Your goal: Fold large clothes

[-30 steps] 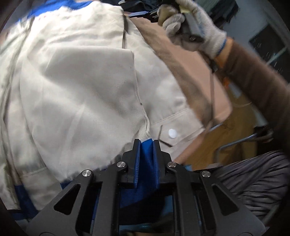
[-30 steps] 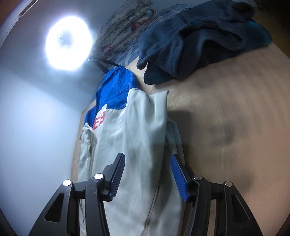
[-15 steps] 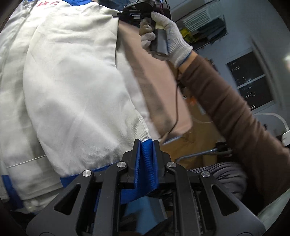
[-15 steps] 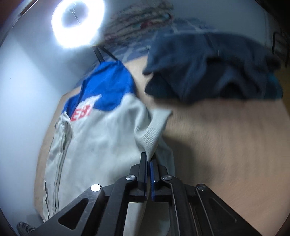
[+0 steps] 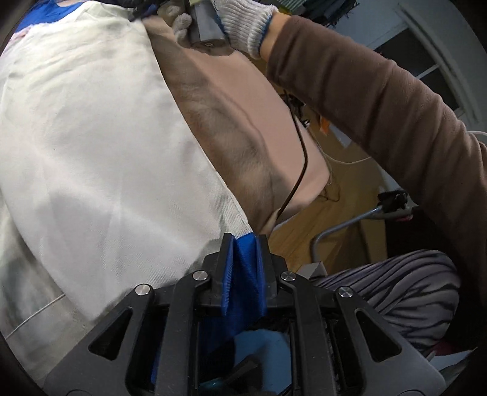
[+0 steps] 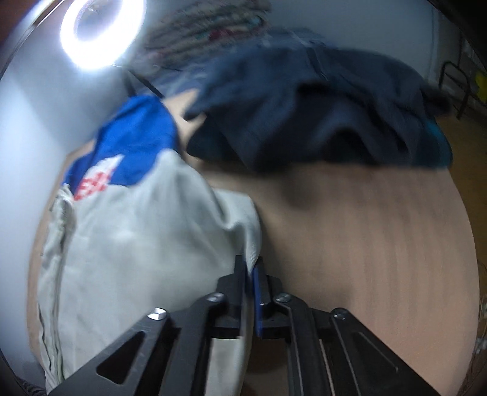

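Cream cotton jacket with blue shoulder panel (image 6: 127, 243) spread on the tan wooden bench (image 6: 365, 237). Left tongs (image 5: 245, 240), jaws easing apart, pinch its blue hem. Right tongs (image 6: 250, 265), jaws likewise parting, grip a cream edge. Gloved right hand (image 5: 231, 18) above. Dark navy garment heap (image 6: 319, 115) lies beyond.

L gripper (image 5: 245, 243) pinching jacket (image 5: 91, 146) hem, opening
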`<move>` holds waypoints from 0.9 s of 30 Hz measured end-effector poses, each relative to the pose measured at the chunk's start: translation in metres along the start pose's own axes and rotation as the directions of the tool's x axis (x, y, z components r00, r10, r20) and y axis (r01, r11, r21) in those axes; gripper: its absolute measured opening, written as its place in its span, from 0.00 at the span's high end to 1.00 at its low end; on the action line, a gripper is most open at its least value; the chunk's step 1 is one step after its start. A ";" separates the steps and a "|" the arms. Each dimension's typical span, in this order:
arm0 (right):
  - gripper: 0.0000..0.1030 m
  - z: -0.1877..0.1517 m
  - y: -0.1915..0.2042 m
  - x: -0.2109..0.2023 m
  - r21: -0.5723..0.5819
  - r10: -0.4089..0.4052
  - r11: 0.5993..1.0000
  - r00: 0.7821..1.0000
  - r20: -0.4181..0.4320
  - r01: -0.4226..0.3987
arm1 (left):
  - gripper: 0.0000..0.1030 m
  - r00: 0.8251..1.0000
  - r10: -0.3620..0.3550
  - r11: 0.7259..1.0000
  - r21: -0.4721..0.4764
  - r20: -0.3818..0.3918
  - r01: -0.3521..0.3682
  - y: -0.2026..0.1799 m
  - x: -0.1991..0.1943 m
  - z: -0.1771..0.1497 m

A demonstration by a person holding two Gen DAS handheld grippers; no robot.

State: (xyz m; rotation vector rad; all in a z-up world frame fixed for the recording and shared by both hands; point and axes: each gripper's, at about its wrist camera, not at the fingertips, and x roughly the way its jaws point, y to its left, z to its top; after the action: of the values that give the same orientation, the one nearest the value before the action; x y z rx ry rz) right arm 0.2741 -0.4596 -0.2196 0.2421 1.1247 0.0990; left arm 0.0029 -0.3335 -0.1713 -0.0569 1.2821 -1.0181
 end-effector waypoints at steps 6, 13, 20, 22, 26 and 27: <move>0.74 -0.033 -0.005 -0.061 -0.032 0.071 0.997 0.995 0.066 -0.069 | 0.74 0.997 -0.009 0.999 -0.042 0.078 0.012 0.012 -0.066 -0.020; 0.74 -0.113 0.049 -0.124 -0.213 0.212 0.954 0.977 -0.010 -0.209 | 0.66 0.984 0.011 0.947 -0.316 0.180 0.047 0.087 -0.119 -0.045; 0.71 -0.184 0.066 -0.142 -0.200 0.171 0.962 0.982 -0.080 -0.184 | 0.50 0.981 -0.117 0.907 -0.386 0.154 0.169 0.102 -0.079 -0.039; 0.71 -0.201 0.059 -0.144 -0.169 0.163 0.969 0.981 -0.103 -0.179 | 0.50 0.983 -0.130 0.912 -0.374 0.131 0.170 0.100 -0.067 -0.036; 0.71 -0.230 0.045 -0.138 -0.130 0.131 0.980 0.982 -0.135 -0.149 | 0.97 0.940 -0.285 0.834 -0.435 0.189 0.340 0.109 -0.051 -0.031; 0.71 -0.234 0.046 -0.134 -0.144 0.108 0.981 0.984 -0.144 -0.129 | 0.97 0.899 -0.349 0.798 -0.419 0.264 0.433 0.109 -0.060 -0.031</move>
State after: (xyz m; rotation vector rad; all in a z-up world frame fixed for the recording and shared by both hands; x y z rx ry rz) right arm 0.0077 -0.4090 -0.1862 0.1672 1.2310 0.3108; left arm 0.0460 -0.2154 -0.1969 -0.8049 1.3586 -0.9993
